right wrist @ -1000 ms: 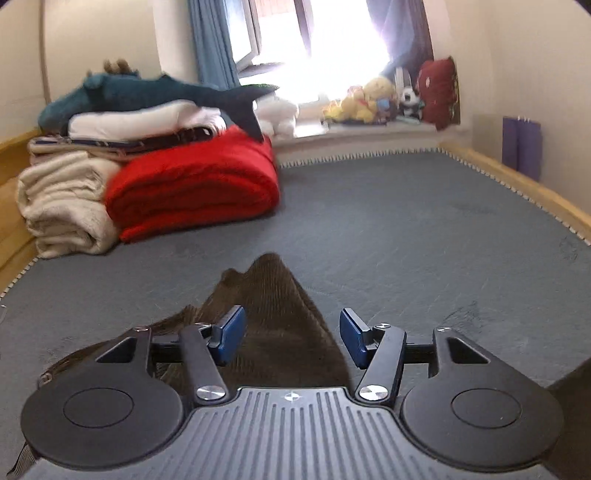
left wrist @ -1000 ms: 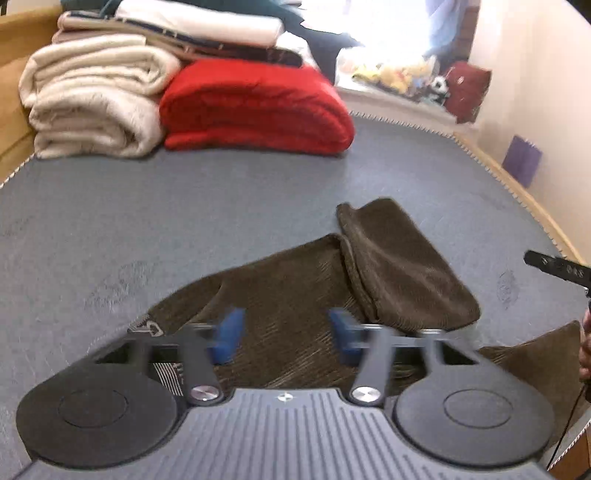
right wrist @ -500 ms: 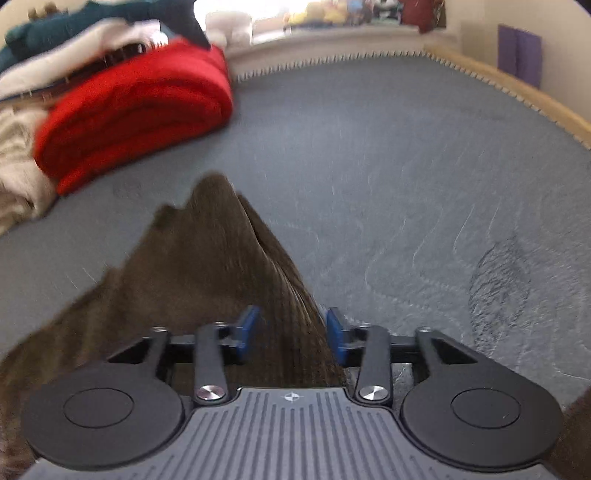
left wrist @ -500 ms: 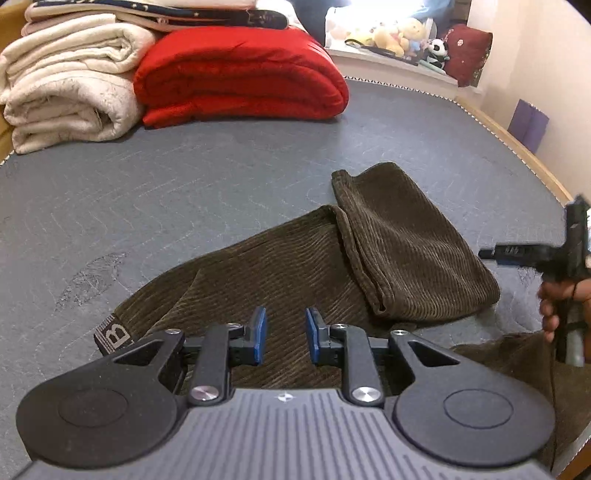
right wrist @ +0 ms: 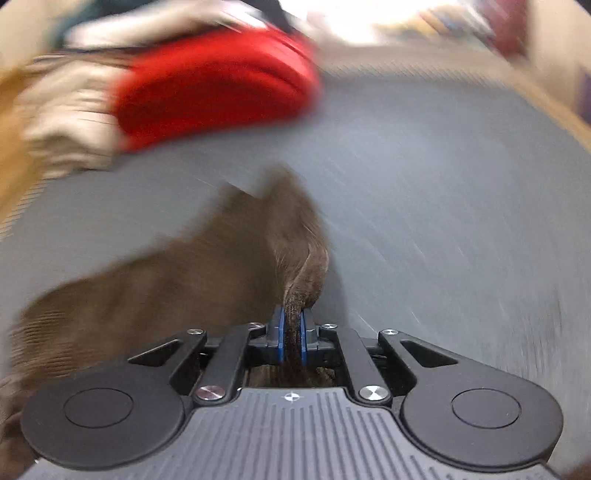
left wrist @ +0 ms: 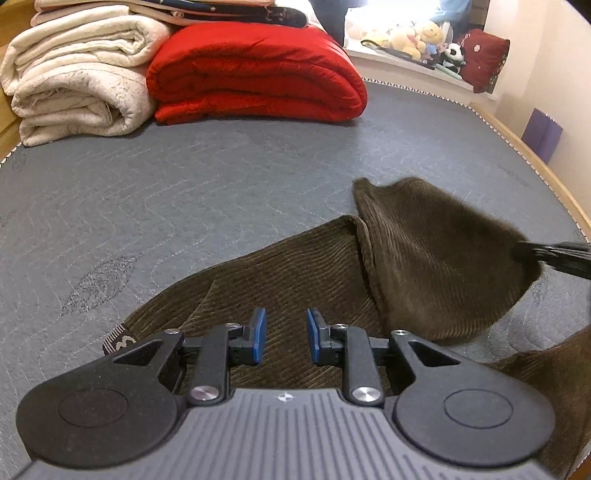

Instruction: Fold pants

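Brown corduroy pants (left wrist: 295, 280) lie on the grey mattress (left wrist: 184, 192), one leg folded back over the rest. My left gripper (left wrist: 284, 338) hovers low over the fabric near the waistband label (left wrist: 120, 341). Its blue pads stand a narrow gap apart with nothing pinched between them. In the right wrist view my right gripper (right wrist: 291, 332) is shut on a bunched edge of the pants (right wrist: 147, 295). The left wrist view shows the right gripper (left wrist: 554, 254) at the far right, pulling up the folded leg's edge. The right wrist view is blurred by motion.
A folded red blanket (left wrist: 255, 70) and rolled cream blankets (left wrist: 77, 81) are stacked at the mattress's far end. Plush toys (left wrist: 406, 35) line the window sill. A wooden bed rail (left wrist: 546, 177) runs along the right side, with a purple object (left wrist: 543, 133) beyond it.
My right gripper has closed on the edge of the folded leg and raised it. My left gripper's pads have narrowed and it has moved lower over the pants.
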`<move>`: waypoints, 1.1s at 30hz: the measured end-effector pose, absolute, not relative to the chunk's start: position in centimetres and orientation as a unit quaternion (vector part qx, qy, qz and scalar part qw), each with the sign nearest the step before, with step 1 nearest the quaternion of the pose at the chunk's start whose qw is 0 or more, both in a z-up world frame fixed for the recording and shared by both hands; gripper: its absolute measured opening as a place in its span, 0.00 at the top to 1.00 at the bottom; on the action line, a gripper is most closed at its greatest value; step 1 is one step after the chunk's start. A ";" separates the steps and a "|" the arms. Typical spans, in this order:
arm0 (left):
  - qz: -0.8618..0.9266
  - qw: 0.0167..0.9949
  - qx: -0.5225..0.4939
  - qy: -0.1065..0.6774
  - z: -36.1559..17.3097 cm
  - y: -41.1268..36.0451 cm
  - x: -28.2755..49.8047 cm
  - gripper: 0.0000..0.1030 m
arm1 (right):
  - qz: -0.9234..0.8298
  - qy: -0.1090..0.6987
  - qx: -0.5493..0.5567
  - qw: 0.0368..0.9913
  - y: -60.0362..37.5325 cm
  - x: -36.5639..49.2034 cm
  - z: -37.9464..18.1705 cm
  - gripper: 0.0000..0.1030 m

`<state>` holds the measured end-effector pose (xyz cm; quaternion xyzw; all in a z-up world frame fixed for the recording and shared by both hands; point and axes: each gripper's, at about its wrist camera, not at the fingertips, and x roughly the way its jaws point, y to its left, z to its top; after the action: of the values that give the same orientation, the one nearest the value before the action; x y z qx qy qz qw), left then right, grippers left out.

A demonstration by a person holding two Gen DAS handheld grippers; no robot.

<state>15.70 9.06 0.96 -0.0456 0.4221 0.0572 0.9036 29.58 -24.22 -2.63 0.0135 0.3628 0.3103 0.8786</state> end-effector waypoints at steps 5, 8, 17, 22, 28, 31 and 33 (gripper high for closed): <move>0.062 0.903 -0.048 0.423 1.1 9.4 15.3 0.74 | 0.519 0.383 -0.022 0.764 -21.3 22.4 -1.3 0.89; 0.062 0.901 -0.047 0.427 1.2 9.2 15.2 0.72 | 0.532 0.447 -0.074 0.715 -19.9 20.8 -4.4 0.86; 0.066 0.900 -0.044 0.428 1.1 9.5 15.1 0.68 | 0.344 0.462 0.232 0.784 -28.6 28.9 -4.7 0.57; 0.069 0.899 -0.042 0.431 0.9 9.7 15.3 0.68 | 0.317 0.517 0.291 0.740 -27.5 30.6 -7.5 0.58; 0.068 0.899 -0.038 0.432 0.9 9.5 15.4 0.68 | 0.275 0.571 0.315 0.707 -25.6 31.7 -10.6 0.58; 0.069 0.897 -0.035 0.434 0.7 9.4 15.3 0.67 | 0.254 0.580 0.315 0.707 -24.9 32.2 -11.8 0.58; 0.070 0.897 -0.036 0.436 0.7 9.5 15.4 0.67 | 0.236 0.584 0.316 0.709 -24.7 33.0 -12.5 0.58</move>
<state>15.37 9.50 0.66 -0.0357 0.4356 0.0701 0.8967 32.95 -24.73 -12.46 0.3164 0.5842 0.2357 0.7093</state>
